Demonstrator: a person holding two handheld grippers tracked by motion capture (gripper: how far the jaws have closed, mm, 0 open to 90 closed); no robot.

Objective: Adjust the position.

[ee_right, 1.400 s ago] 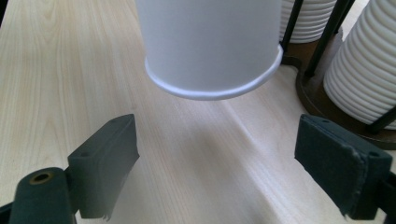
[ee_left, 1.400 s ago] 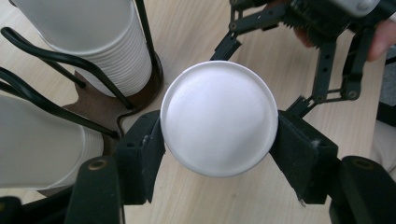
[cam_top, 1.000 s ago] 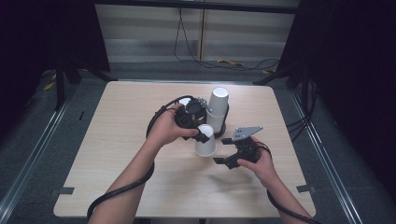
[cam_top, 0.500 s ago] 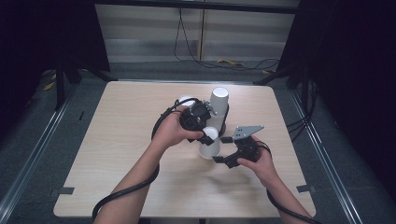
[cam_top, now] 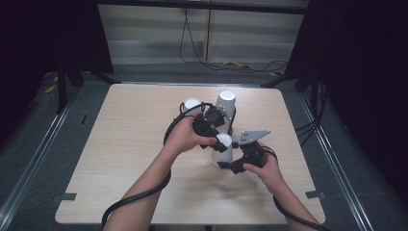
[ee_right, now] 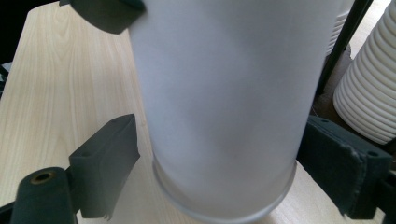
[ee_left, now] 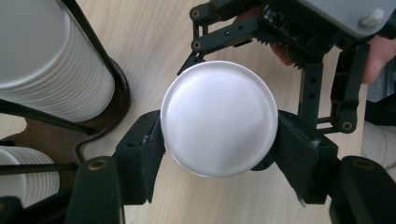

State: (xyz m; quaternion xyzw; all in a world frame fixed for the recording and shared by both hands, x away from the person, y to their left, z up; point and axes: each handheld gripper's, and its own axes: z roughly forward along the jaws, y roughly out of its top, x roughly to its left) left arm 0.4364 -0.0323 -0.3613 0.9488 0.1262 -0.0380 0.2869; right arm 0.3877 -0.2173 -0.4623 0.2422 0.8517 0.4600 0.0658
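Note:
A white paper cup [cam_top: 222, 150] stands upside down near the table's middle. My left gripper [cam_top: 223, 141] comes down on it from above. In the left gripper view its two pads press on both sides of the cup's round base [ee_left: 219, 116], so this gripper [ee_left: 219, 140] is shut on it. My right gripper [cam_top: 225, 163] comes in level from the right, low on the cup. In the right gripper view the cup wall [ee_right: 224, 93] stands between that gripper's [ee_right: 222, 163] jaws. A slim strip of table shows beside the left pad [ee_right: 116, 149], so it reads as open.
Behind the cup a black wire holder carries a tall stack of white cups [cam_top: 226, 103] and a lower stack [cam_top: 191, 103]. The tall stack's ribbed rims [ee_left: 51, 60] lie close beside the cup. Black cables trail from both grippers across the wooden table [cam_top: 120, 159].
The left hand, still gripping the cup, has edged a little toward the right gripper. The right hand has stayed put.

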